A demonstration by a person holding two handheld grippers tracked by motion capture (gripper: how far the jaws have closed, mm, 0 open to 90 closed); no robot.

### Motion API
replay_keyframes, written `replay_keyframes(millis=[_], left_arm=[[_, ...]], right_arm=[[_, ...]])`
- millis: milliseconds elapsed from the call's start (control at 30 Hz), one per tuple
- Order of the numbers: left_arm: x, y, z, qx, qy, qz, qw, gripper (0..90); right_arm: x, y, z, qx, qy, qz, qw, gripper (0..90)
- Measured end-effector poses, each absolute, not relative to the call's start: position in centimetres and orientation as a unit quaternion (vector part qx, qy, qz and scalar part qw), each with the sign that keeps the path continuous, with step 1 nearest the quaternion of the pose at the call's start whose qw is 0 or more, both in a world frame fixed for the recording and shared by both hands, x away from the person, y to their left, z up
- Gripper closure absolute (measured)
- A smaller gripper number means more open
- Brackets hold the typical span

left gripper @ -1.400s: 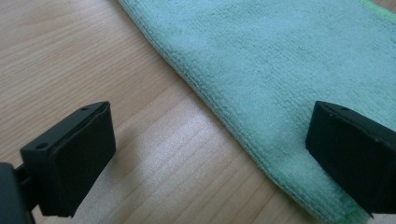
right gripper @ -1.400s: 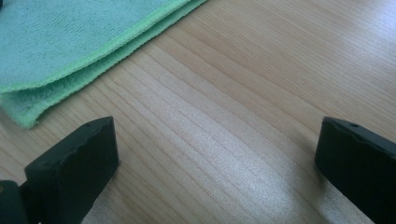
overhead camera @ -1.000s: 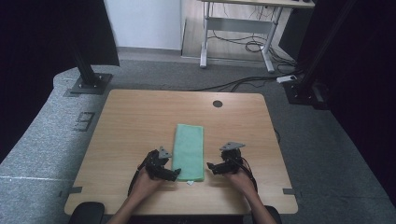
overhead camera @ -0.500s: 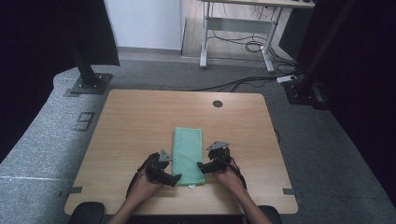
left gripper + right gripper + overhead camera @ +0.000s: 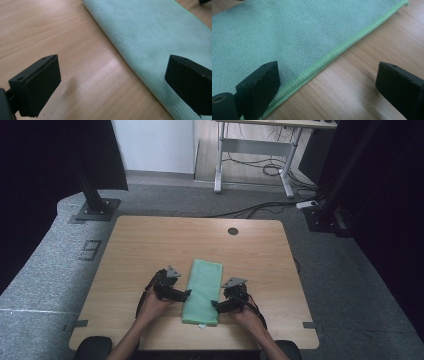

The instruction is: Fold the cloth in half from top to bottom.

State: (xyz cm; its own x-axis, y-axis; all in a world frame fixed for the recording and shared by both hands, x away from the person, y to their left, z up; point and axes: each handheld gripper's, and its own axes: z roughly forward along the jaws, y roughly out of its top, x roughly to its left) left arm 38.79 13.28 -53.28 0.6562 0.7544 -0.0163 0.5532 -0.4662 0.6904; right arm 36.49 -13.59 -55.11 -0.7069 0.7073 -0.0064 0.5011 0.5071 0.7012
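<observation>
Green cloth (image 5: 204,290) between spread grippers

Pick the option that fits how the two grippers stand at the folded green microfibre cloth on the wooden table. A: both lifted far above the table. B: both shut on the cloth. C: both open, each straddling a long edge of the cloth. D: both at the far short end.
C: the left gripper and right gripper flank the folded green microfibre cloth; each gripper view shows spread jaws astride an edge.
</observation>
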Motion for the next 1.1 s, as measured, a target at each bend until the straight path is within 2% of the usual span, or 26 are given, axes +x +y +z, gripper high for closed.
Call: replay_keyframes(millis=[200, 500, 633, 800, 900, 1100], left_arm=[[39.2, 12.5, -54.5, 0.855, 0.381, 0.157, 0.317, 0.8], [38.3, 12.8, -54.9, 0.848, 0.383, 0.152, 0.332, 3.9], [38.1, 12.8, -54.9, 0.848, 0.384, 0.151, 0.332, 4.5], [37.7, 12.7, -54.9, 0.848, 0.385, 0.148, 0.332, 4.7], [37.5, 12.7, -54.9, 0.849, 0.384, 0.148, 0.332, 4.8], [37.1, 12.6, -54.9, 0.848, 0.386, 0.146, 0.332, 4.9]], right_arm=[[35.9, -13.8, -55.2, 0.353, 0.855, 0.353, 0.139, 6.0], [35.9, -13.9, -54.8, 0.336, 0.865, 0.350, 0.125, 12.4], [36.5, -14.2, -54.4, 0.346, 0.859, 0.361, 0.110, 12.4], [38.2, -14.9, -53.3, 0.360, 0.849, 0.368, 0.122, 14.0], [39.4, -15.0, -52.7, 0.365, 0.845, 0.369, 0.129, 18.7], [41.6, -14.6, -51.9, 0.363, 0.846, 0.367, 0.133, 34.6]])
